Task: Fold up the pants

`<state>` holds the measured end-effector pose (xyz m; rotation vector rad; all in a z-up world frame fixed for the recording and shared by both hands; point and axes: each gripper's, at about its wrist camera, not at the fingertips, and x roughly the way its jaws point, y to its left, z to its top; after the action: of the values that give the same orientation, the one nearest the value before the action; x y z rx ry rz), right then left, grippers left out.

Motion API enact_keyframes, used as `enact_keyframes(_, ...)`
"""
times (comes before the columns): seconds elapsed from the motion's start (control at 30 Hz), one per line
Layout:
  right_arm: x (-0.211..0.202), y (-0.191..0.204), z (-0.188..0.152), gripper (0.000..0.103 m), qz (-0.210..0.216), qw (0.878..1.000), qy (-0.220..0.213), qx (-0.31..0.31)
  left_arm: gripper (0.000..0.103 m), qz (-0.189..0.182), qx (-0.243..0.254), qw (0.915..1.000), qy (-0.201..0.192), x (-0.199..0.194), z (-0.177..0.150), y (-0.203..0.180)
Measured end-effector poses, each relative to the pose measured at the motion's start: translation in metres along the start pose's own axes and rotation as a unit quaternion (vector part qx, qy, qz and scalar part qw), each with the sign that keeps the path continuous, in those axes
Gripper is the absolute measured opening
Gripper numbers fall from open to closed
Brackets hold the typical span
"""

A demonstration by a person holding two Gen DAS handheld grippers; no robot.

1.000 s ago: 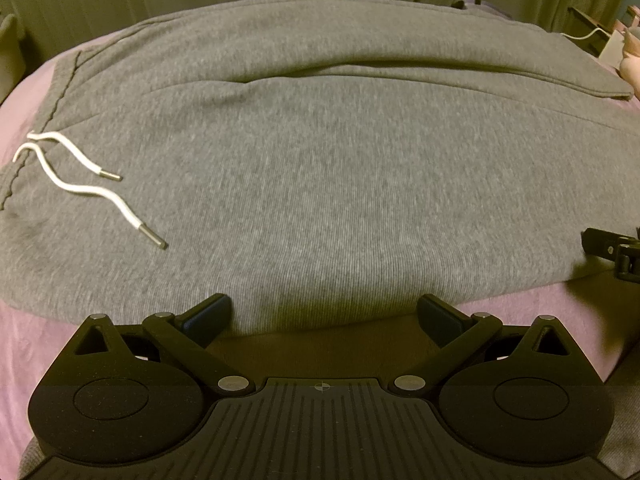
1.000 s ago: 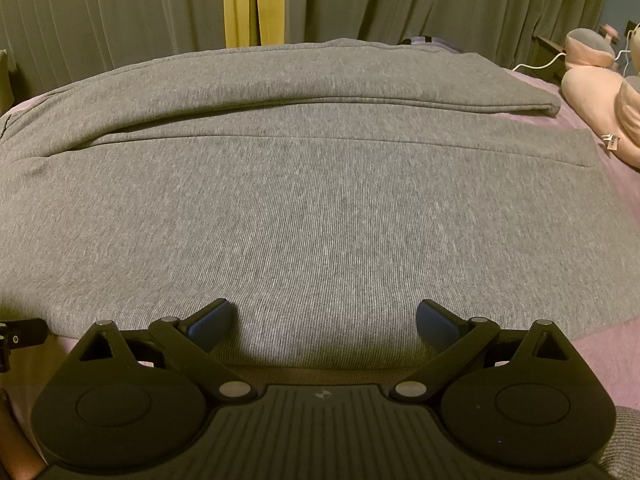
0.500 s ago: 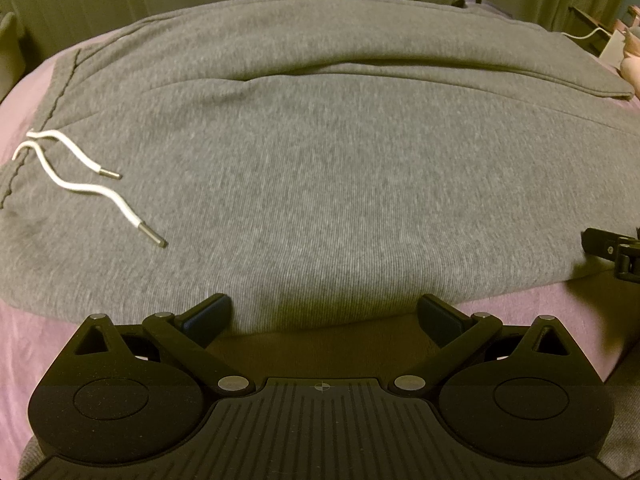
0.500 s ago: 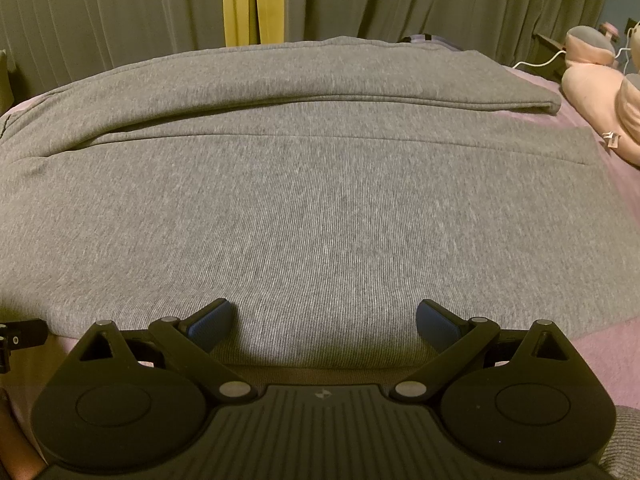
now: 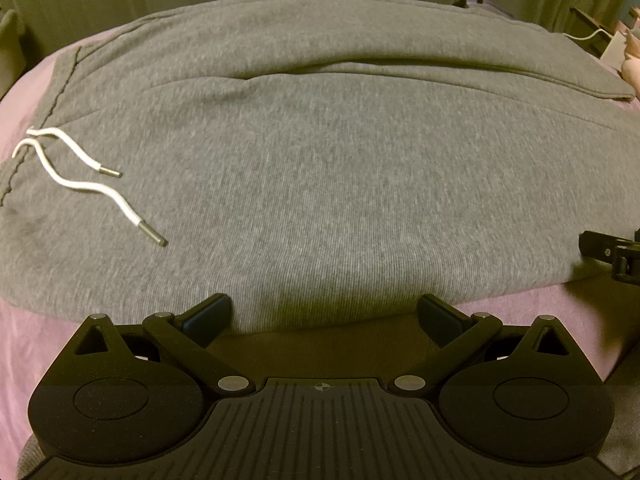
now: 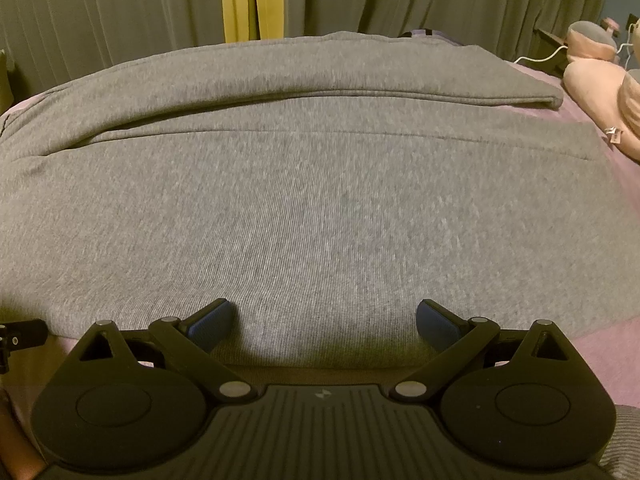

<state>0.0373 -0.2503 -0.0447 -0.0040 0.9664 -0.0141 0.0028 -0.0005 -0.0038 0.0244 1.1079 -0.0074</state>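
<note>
Both left tongs [image 5: 325, 312] and right tongs [image 6: 325, 314] spread wide, empty, at near edge of grey knit sweatpants [image 5: 320, 160], apparently lined up to pinch it for folding.

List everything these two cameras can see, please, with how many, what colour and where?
pants: one, grey, spread flat across the bed
drawstring: two white ends, on the waist at the left
bedsheet: one, pink-purple, under the pants
curtains: grey-green with a yellow strip, behind the bed
plush toys: pink, far right of the bed
left gripper: one, black, open at the near pants edge
right gripper: one, black, open at the near pants edge
</note>
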Motion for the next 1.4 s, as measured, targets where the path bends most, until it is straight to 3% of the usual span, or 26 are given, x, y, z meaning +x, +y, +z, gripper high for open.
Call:
enact_keyframes(0.57,0.019,-0.010,0.008,0.099,0.027,0.998,0.035,0.054,0.103,-0.013,-0.024,0.9996,-0.002,-0.001,0.006,0.006)
enact_keyframes(0.77,0.024,-0.014,0.010,0.100,0.037,0.995,0.052,0.079,0.103,0.019,-0.084,0.9931,-0.079,-0.021,0.020,0.019)
enact_keyframes(0.9,0.028,-0.009,0.014,0.100,0.027,0.995,0.068,0.069,0.103,0.073,-0.113,0.9775,-0.162,-0.027,0.044,0.025)
enact_keyframes(0.97,0.029,-0.007,0.021,0.100,0.025,0.994,0.088,0.062,0.103,0.090,-0.126,0.9712,-0.181,-0.022,0.062,0.029)
enact_keyframes(1.03,0.031,-0.010,0.036,0.099,0.033,0.992,0.110,0.060,0.103,0.097,-0.136,0.9691,-0.181,-0.009,0.080,0.038)
enact_keyframes(1.13,0.029,-0.034,0.077,0.099,0.062,0.992,0.056,0.090,0.103,0.130,-0.158,0.9598,-0.192,0.016,0.082,0.056)
enact_keyframes(1.27,0.060,-0.074,0.159,0.098,0.053,0.987,0.000,0.153,0.103,0.167,-0.190,0.9490,-0.188,0.035,0.078,0.076)
enact_keyframes(1.4,0.127,-0.102,0.245,0.081,0.032,0.977,-0.013,0.210,0.103,0.178,-0.204,0.9362,-0.225,0.037,0.079,0.084)
